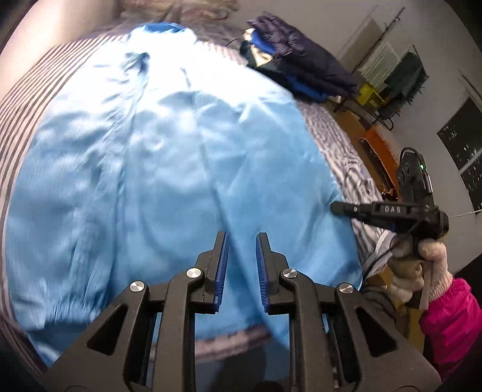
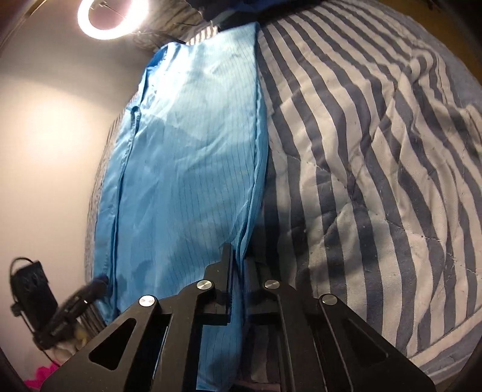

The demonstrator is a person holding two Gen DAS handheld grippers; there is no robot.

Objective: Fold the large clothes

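Lying spread on the striped quilt (image 2: 376,150), the light blue garment (image 1: 168,156) fills most of the left wrist view, wrinkled, with its near hem hanging past the quilt's near edge. Left gripper (image 1: 241,241) hovers over the garment's near part, jaws slightly apart, nothing between the blue pads (image 1: 261,256), no cloth pinched. Left view is motion-blurred.

Right gripper (image 2: 239,256) sits at the garment's right edge: jaws closed on the folded edge seam, blue cloth running down between the fingers. In the left wrist view the same gripper comes in from the right, tip at the garment's right edge, held by a gloved hand (image 1: 433,256) with a pink sleeve (image 1: 449,313).

In the right wrist view the garment lies as a long band on the left, bare quilt to the right. Far side: pile of dark clothes (image 1: 301,66) on the quilt, apart from the garment. Ring light (image 2: 113,18) glows far left.
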